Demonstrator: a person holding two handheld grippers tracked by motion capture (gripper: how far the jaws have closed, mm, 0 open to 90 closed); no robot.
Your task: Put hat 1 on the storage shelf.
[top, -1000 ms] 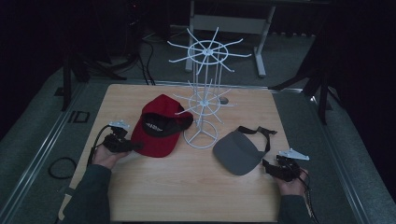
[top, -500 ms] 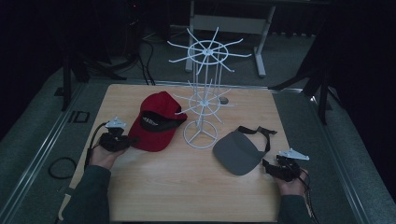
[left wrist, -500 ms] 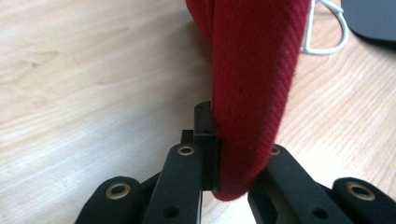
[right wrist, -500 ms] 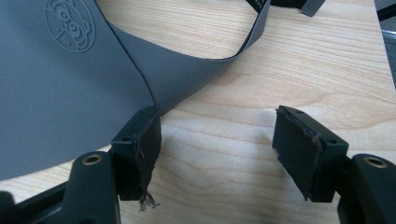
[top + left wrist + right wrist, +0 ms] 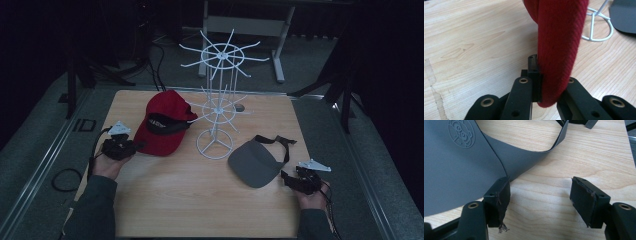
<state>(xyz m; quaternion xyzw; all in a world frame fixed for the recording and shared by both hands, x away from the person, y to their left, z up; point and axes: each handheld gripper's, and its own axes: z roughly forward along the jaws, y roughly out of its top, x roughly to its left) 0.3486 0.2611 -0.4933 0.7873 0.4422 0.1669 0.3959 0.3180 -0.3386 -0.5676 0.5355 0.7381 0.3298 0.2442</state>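
The left gripper (image 5: 131, 146) is clamped tight on the brim of the red cap (image 5: 165, 122). In the left gripper view the red cloth (image 5: 557, 50) is pinched between the two black jaws and stands up from them. The cap is at the left side of the wooden table (image 5: 200, 205), tipped up off the wood, just left of the white wire rack (image 5: 218, 107). A thin rack arm looks very close to the cap's top, maybe touching it.

The right gripper (image 5: 294, 181) rests at the near right with its jaws apart and nothing between them. One pad (image 5: 499, 195) sits just beside the edge of the grey visor (image 5: 257, 161), which lies flat on the table with its black strap (image 5: 280, 145) curling toward the far side.

What could go wrong? The grip is only on the edge of the brim, so the cap could slip out and drop if the hand swings fast. The cap is soft and could flop over. The rack looks light and thin. If the cap bumps or catches on an arm, the rack could tip or slide. A hook could also snag the band inside the cap. The open right gripper could nudge the visor and push it away.
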